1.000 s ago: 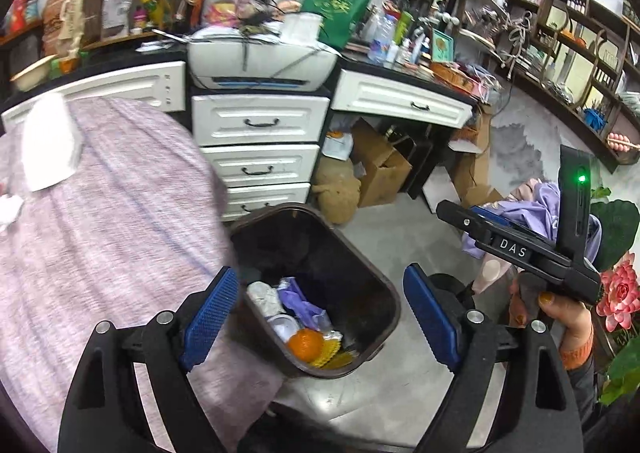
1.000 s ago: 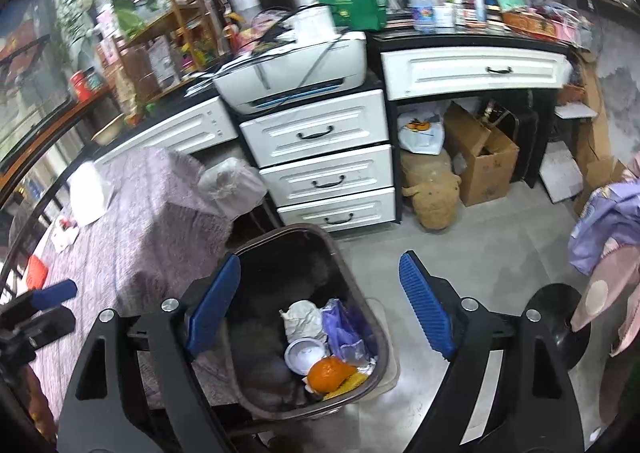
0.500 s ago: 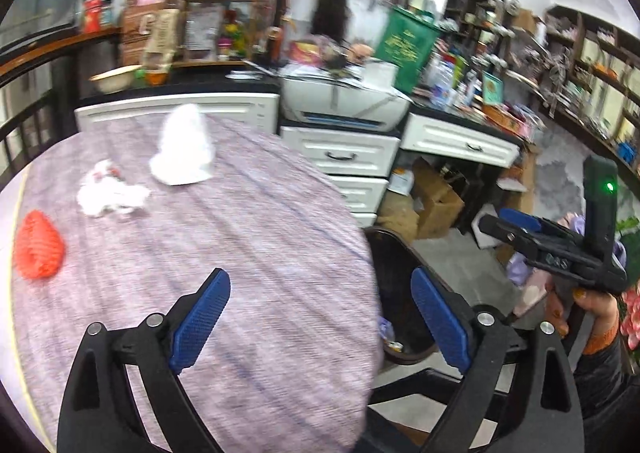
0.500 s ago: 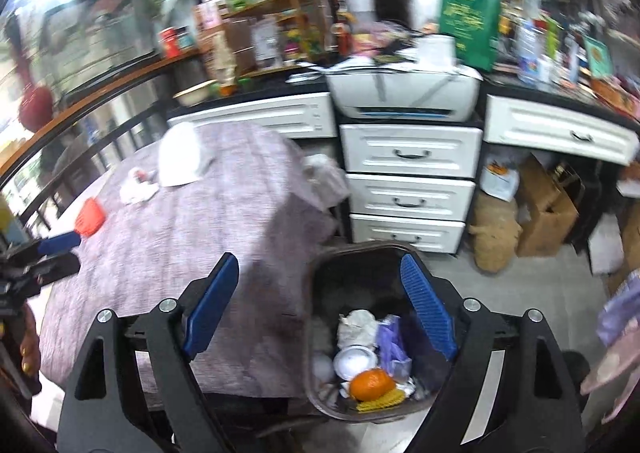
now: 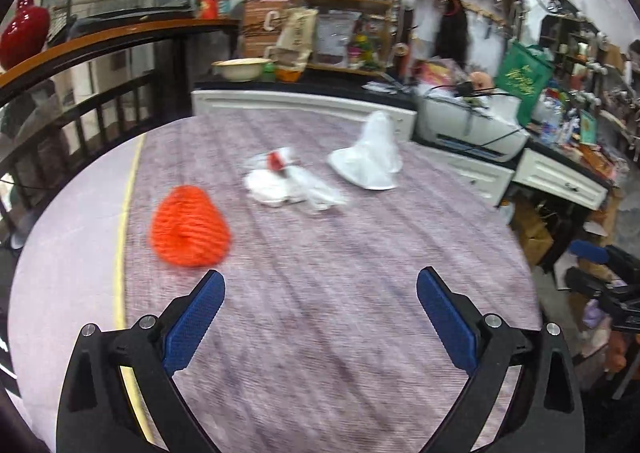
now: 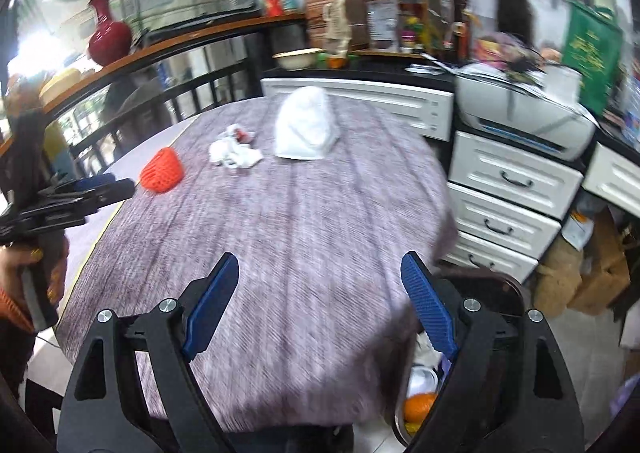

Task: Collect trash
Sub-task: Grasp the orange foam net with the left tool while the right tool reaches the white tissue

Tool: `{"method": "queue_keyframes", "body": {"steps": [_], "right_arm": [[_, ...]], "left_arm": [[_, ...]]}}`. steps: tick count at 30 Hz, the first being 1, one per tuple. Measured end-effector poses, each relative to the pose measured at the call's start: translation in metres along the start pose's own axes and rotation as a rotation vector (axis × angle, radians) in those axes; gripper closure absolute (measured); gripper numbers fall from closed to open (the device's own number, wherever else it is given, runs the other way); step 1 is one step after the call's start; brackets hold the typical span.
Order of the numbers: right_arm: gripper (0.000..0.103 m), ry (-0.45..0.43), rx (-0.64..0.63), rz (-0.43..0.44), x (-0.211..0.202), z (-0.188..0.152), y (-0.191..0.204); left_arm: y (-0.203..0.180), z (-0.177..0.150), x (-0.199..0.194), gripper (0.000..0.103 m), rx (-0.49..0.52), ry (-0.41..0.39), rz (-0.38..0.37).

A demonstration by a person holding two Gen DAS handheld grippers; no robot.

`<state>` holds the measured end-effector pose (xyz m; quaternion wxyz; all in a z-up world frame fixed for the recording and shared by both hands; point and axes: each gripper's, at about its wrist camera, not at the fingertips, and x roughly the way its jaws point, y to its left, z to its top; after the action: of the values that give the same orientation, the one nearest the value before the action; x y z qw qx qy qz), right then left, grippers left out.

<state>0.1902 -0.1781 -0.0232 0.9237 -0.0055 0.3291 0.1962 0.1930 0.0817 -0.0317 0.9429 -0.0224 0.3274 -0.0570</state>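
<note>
Left gripper [image 5: 320, 293]: hung over the near part of the counter; its jaws were opening, already wide, with nothing between them but bare cloth.
Right gripper [image 6: 320, 275]: hung over the near edge of the counter; its jaws stood wide apart and held nothing.
Counter [image 5: 340, 333]: round, covered with a purple-grey woven cloth, with a yellow stripe running down its left side.
Orange net [image 5: 189, 229]: a foam fruit sleeve that lay on the counter, ahead of the left gripper's left finger and well apart from it.
Crumpled tissue [image 5: 288, 185]: a white wad with a small red scrap on top that lay just right of the orange net, further back on the counter.
White bag [image 5: 370, 157]: stood slumped in a cone shape beside the crumpled tissue, near the counter's far edge.
Bin [image 6: 500, 285]: dark, on the floor by the counter's right edge, partly hidden behind the right gripper's right finger.
Bin contents: an orange [image 6: 418, 407], a small white cup [image 6: 422, 379] and other scraps that could not be made out.
Drawers [image 6: 508, 189]: white with dark handles, behind the bin.
Printer [image 6: 524, 119]: grey, on top of the drawers.
</note>
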Motion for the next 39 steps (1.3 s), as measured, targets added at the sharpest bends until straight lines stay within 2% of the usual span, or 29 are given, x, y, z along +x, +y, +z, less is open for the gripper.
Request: {"method": "queue_keyframes", "body": {"steps": [6, 10, 13, 18, 19, 21, 22, 24, 26, 31, 39], "right_arm": [[0.020, 0.040, -0.053, 0.057, 0.038, 0.021, 0.032], [0.020, 0.071, -0.082, 0.077, 0.061, 0.035, 0.046], [0.020, 0.086, -0.095, 0.083, 0.077, 0.046, 0.055], [0.020, 0.106, -0.109, 0.092, 0.108, 0.066, 0.069], [0.020, 0.109, -0.112, 0.094, 0.114, 0.070, 0.071], [0.020, 0.111, -0.118, 0.101, 0.125, 0.079, 0.076], [0.020, 0.111, -0.124, 0.104, 0.132, 0.085, 0.080], [0.021, 0.113, -0.133, 0.108, 0.146, 0.096, 0.086], [0.024, 0.116, -0.149, 0.118, 0.161, 0.107, 0.095], [0.032, 0.137, -0.184, 0.115, 0.208, 0.133, 0.119], [0.046, 0.185, -0.159, 0.072, 0.274, 0.161, 0.131]], "left_arm": [[0.065, 0.012, 0.036, 0.008, -0.087, 0.079, 0.112], [0.101, 0.021, 0.058, 0.008, -0.176, 0.129, 0.098], [0.111, 0.030, 0.072, 0.008, -0.194, 0.142, 0.093], [0.104, 0.038, 0.100, 0.010, -0.156, 0.194, 0.118], [0.105, 0.037, 0.103, 0.014, -0.154, 0.204, 0.117], [0.107, 0.035, 0.110, 0.045, -0.158, 0.230, 0.124], [0.110, 0.035, 0.110, 0.048, -0.170, 0.228, 0.108], [0.115, 0.035, 0.106, 0.064, -0.206, 0.209, 0.075], [0.120, 0.036, 0.096, 0.068, -0.233, 0.150, 0.062], [0.127, 0.041, 0.076, 0.069, -0.250, 0.039, 0.023], [0.122, 0.047, 0.076, 0.069, -0.245, 0.004, 0.028]]}}
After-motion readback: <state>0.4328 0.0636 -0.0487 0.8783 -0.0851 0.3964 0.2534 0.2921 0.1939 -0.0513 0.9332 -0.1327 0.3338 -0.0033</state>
